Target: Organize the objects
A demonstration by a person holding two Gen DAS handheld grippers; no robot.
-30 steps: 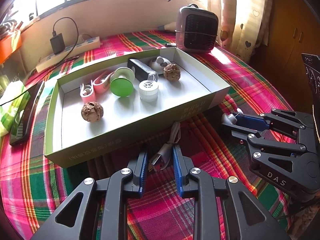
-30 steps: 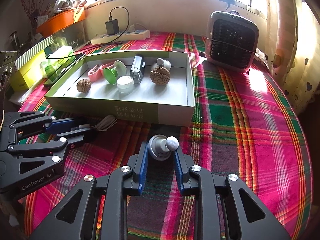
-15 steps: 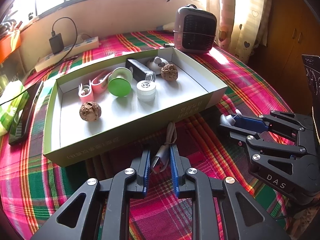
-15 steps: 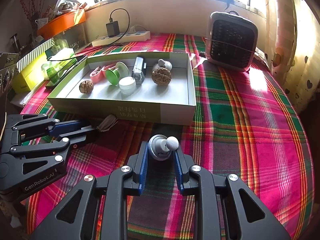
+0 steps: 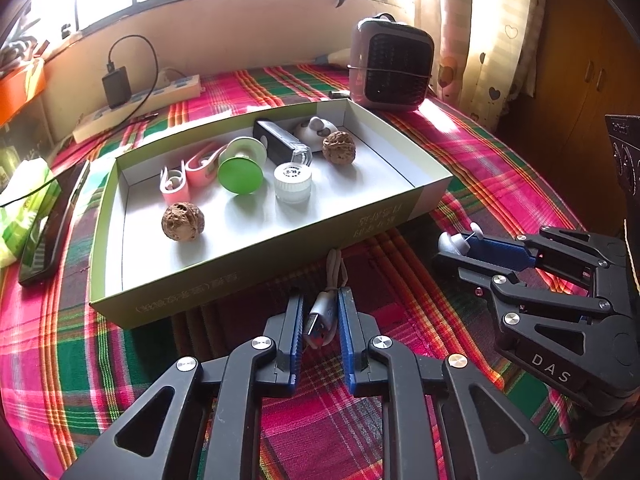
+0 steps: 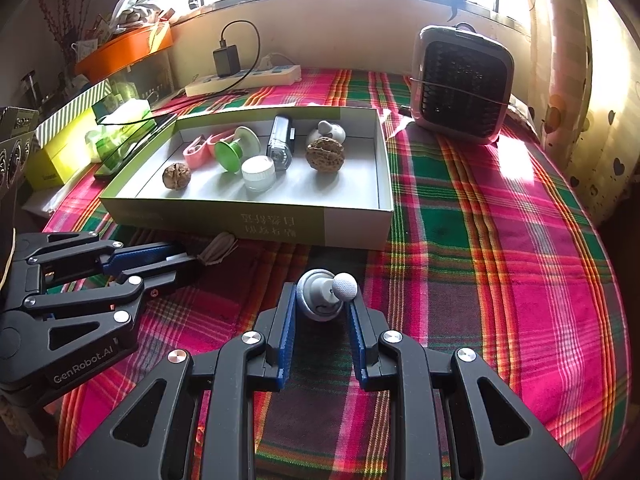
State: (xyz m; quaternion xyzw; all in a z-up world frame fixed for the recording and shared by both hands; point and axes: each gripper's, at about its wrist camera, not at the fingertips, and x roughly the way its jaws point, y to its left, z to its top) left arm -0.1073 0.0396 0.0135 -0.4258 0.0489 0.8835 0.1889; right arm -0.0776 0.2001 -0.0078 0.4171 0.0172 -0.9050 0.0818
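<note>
Home; heart-print curtains (image 5: 480,40); plaid tablecloth (image 5: 500,168)

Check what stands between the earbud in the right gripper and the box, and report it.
Only the box's near wall lies between the grey earbud, clamped in the right gripper, and the tray floor. The cloth between them looks bare; the earbud must be lifted over that wall. The free floor lies at the box's right end.
</note>
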